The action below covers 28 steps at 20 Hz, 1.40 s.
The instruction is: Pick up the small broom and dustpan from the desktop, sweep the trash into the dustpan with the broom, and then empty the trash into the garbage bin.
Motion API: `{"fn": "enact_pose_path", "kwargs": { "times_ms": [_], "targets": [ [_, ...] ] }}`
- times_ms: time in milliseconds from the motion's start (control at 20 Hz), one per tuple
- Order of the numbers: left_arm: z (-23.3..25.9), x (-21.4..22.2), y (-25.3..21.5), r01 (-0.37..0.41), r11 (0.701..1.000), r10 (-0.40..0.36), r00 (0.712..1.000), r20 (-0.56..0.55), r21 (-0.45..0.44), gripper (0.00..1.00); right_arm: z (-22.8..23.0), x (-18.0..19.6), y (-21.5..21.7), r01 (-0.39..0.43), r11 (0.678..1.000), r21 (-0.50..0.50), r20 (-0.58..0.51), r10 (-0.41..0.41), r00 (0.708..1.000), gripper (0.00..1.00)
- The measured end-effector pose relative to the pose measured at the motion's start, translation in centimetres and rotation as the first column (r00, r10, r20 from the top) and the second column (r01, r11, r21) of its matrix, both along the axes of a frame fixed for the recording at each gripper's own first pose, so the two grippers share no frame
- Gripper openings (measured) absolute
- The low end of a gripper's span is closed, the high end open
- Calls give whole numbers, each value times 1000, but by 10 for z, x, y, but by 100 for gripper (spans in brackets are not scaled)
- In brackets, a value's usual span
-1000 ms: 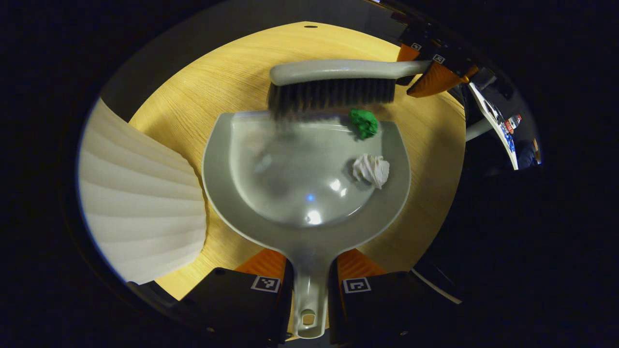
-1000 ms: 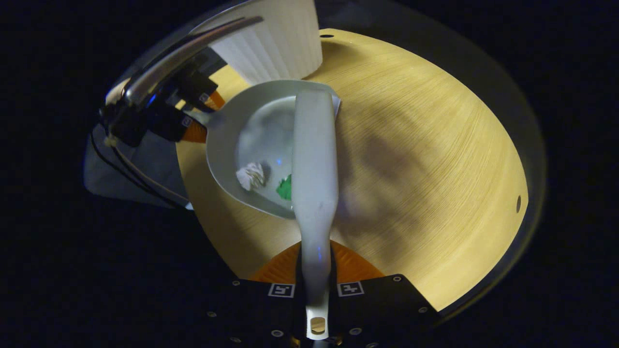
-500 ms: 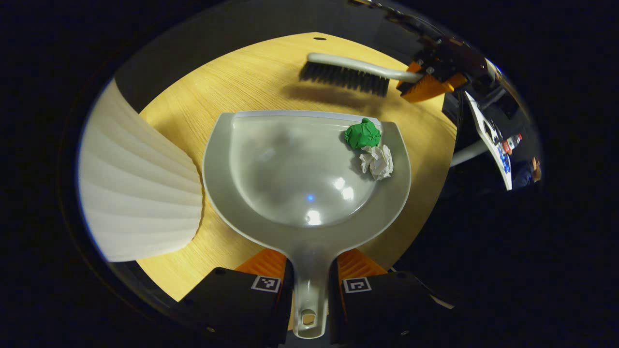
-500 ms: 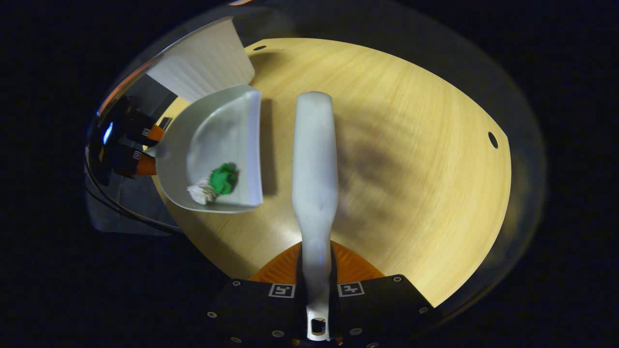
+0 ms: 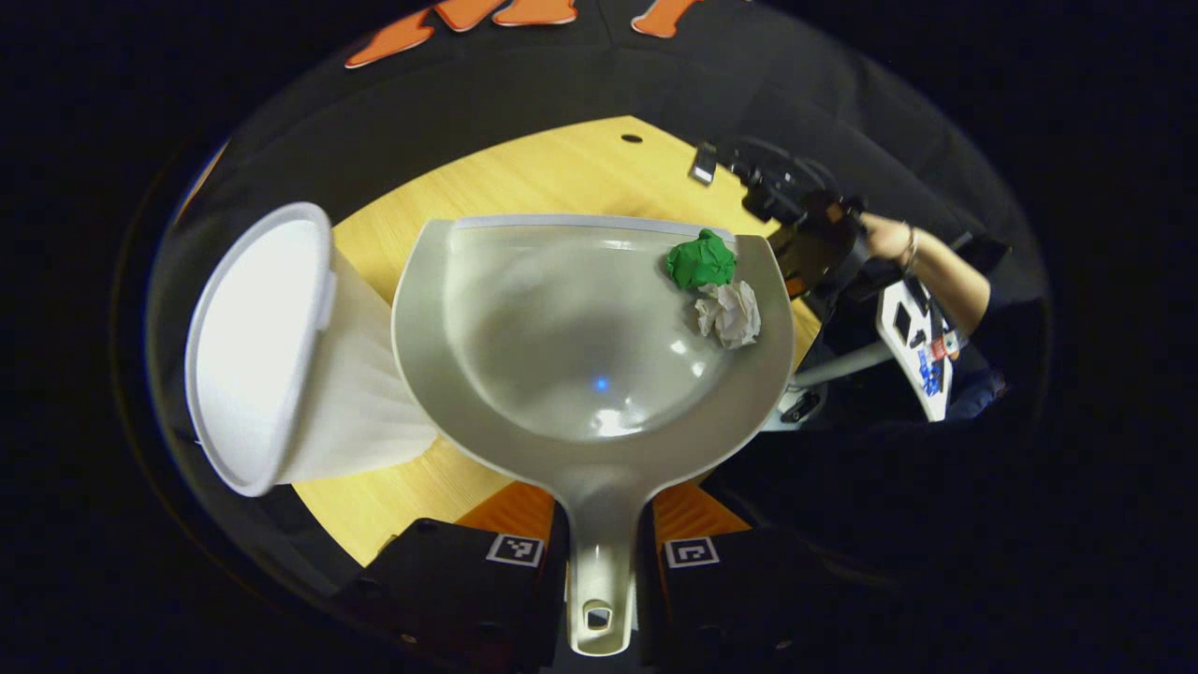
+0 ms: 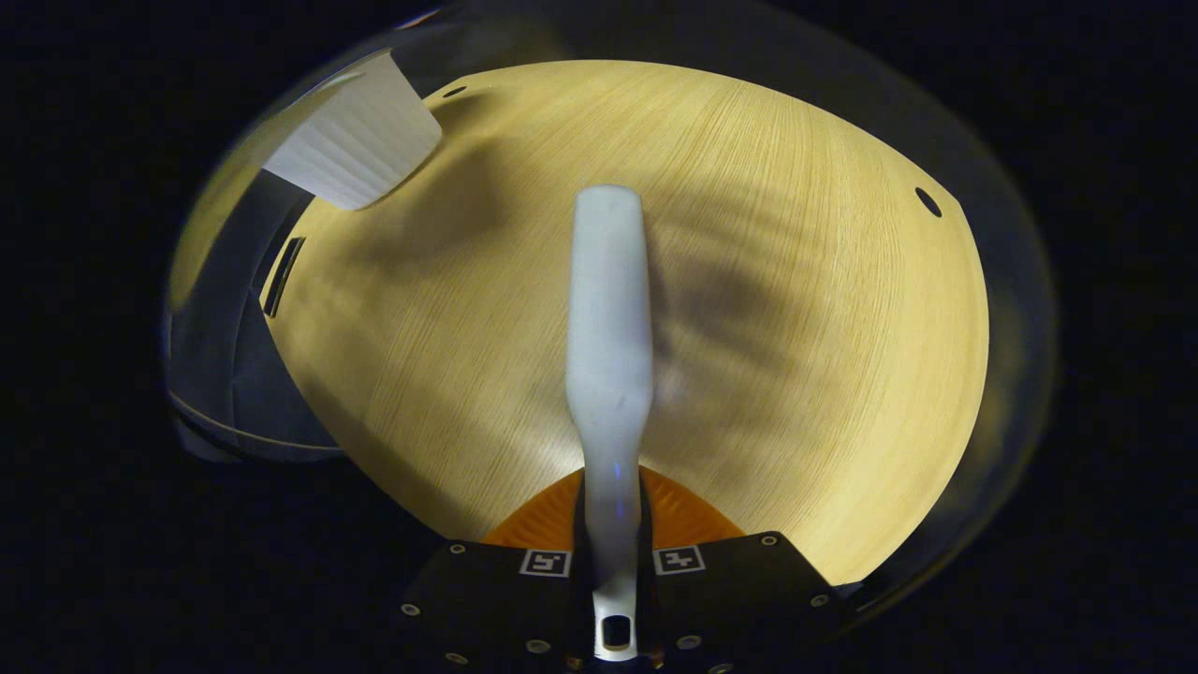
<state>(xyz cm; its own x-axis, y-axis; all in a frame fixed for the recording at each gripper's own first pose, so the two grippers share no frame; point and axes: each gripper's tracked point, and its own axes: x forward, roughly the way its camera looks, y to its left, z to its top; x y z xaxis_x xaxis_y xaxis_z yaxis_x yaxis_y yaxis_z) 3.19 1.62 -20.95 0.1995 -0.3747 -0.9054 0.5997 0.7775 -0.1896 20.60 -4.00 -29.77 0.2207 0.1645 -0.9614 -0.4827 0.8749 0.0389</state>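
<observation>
In the left gripper view, the left gripper at the bottom of the frame is clenched on the narrow handle of the dustpan, one finger pressing each side. The dustpan is smooth, glossy grey plastic, a rounded scoop with a straight front lip, filling the centre of the frame. Near its upper right corner lie a crumpled green paper ball and a crumpled white paper ball, touching each other. At left the garbage bin is white, ribbed on its side, with a round rim. The worktop is pale wood with fine grain and a small dark hole near its far edge. At upper right a hand holds the other gripper.

In the right gripper view, the right gripper at bottom centre grasps the broom by its handle; its matte pale grey back runs up the middle of the frame above the worktop.
</observation>
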Motion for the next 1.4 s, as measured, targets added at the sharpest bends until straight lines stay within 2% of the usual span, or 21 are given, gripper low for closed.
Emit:
{"fn": "enact_pose_path", "kwargs": {
  "times_ms": [100,250,400,500,600,750,800,950,1200,1300,1400],
  "targets": [
    [21,5,7,-73,995,73,997,7,-62,33,0,2,-1,-4,1000,8,2,4,1000,17],
    [52,33,48,-189,979,195,978,74,-80,33,1,4,-5,-8,1000,22,0,8,1000,17],
    [63,55,122,-309,950,297,939,173,44,33,1,8,-7,-5,999,32,-2,5,1000,17],
    [62,63,169,-377,914,343,915,210,150,33,1,8,-7,-4,999,32,-6,4,1000,17],
    [63,68,206,-408,877,356,907,227,253,33,0,10,-7,-4,1000,29,-9,5,1000,17],
    [65,78,241,-398,813,317,915,250,426,33,1,12,-7,8,999,33,-13,-7,1000,17],
    [74,74,225,-382,793,290,922,256,475,33,1,12,-7,11,999,35,-13,-11,1000,17],
    [86,80,238,-300,712,195,953,233,635,33,2,13,-9,14,999,40,-18,-13,1000,17],
    [99,91,241,-189,638,73,980,186,747,32,3,14,-8,20,999,36,-11,-20,1000,17],
    [101,91,242,-155,599,36,985,168,785,32,3,14,-8,25,999,37,-11,-25,1000,17],
    [105,94,244,-111,546,-16,990,143,830,32,3,13,-8,30,999,40,-10,-30,1000,17]
  ]
}}
